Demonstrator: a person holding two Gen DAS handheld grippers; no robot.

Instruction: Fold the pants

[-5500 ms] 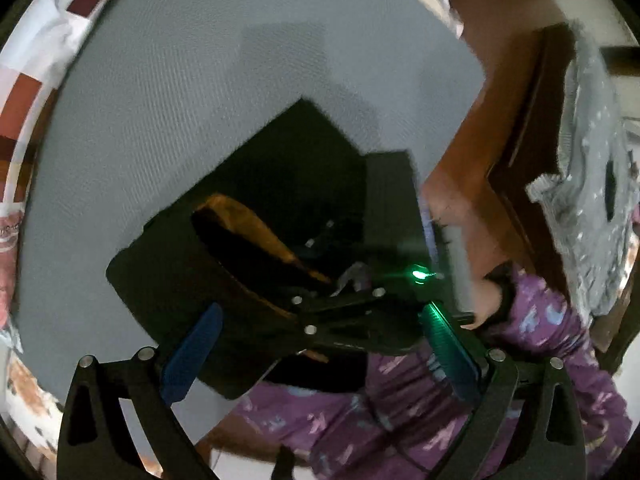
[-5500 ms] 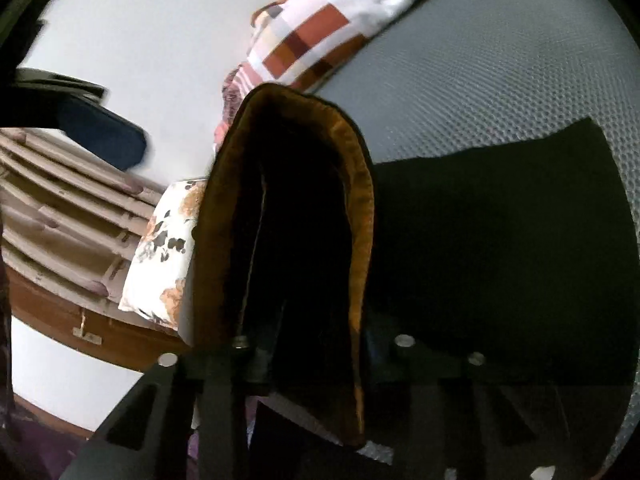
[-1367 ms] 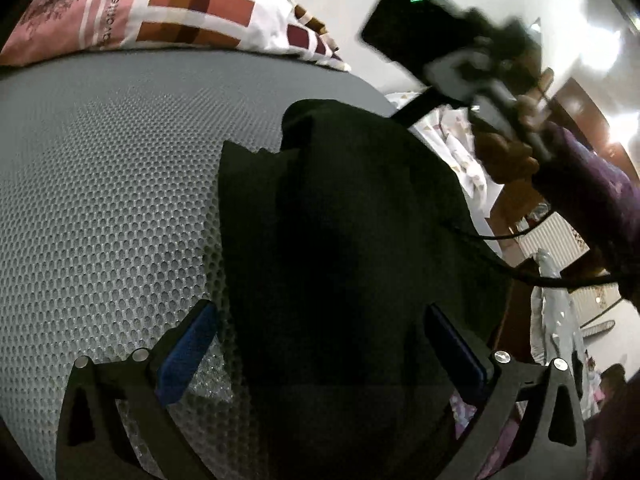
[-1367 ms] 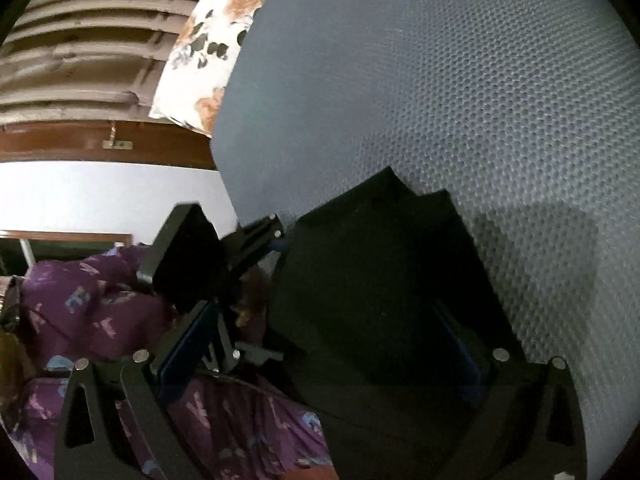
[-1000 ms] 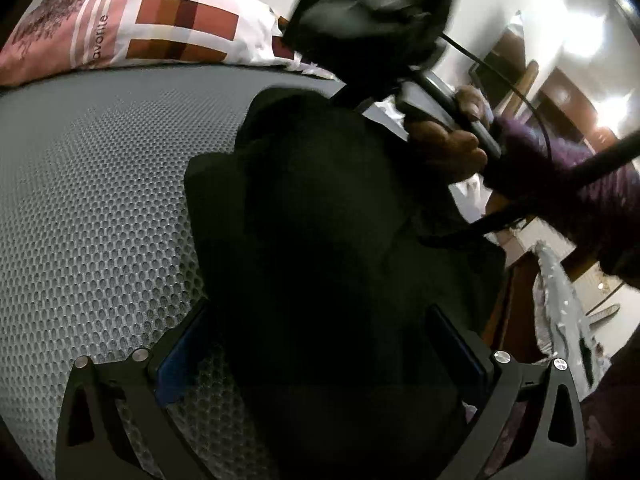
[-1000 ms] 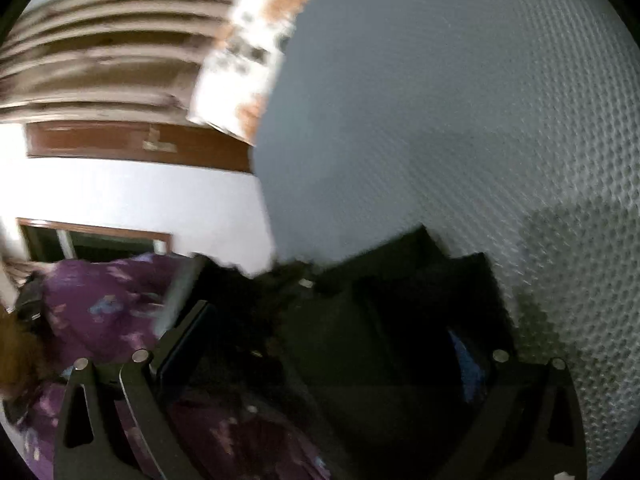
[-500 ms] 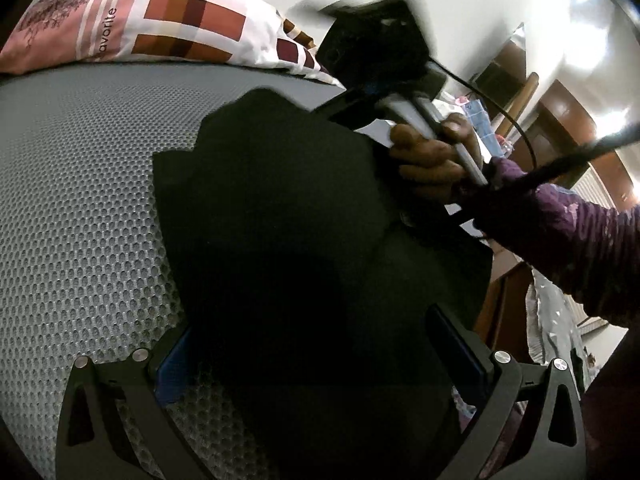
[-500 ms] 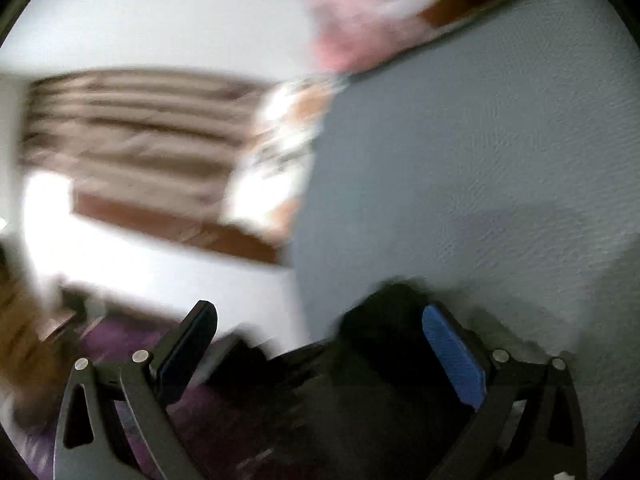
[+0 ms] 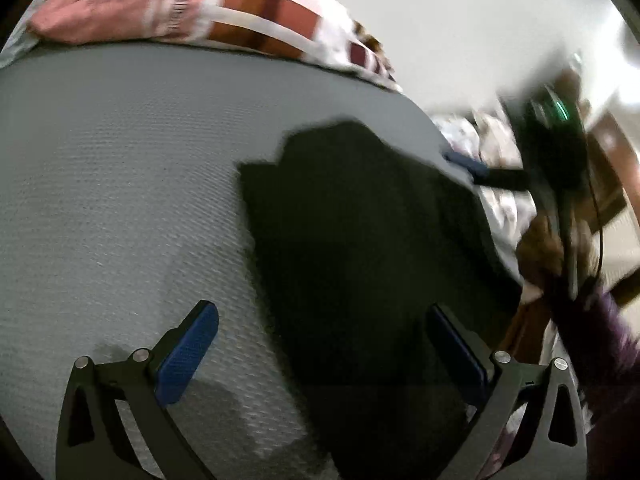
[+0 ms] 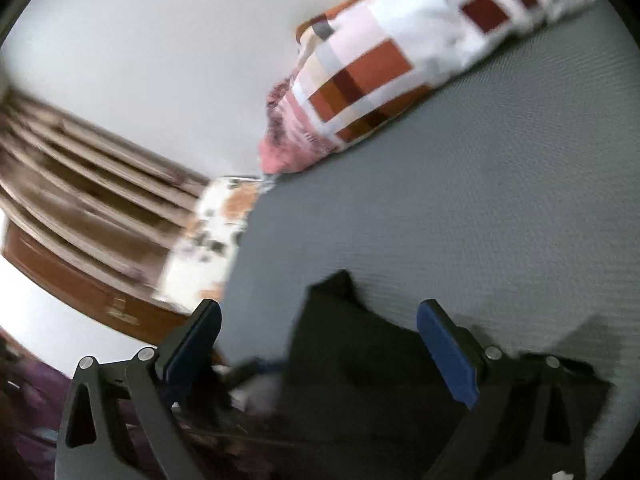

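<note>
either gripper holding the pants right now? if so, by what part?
Neither. The left gripper and right gripper are both open with nothing between their fingers. The folded black pants lie free on the grey mattress.

The grey mesh bed cover (image 9: 120, 184) lies bare and flat to the left of the folded black pants (image 9: 360, 260), giving open room there. At its far edge a checked pillow (image 9: 256, 20) bounds the way. On the right, the bed edge is crowded by the right gripper (image 9: 468, 166) with the person's hand (image 9: 548, 248) behind it. In the right wrist view, a flowered pillow (image 10: 212, 240) and wooden headboard (image 10: 80, 216) close off the left side.
</note>
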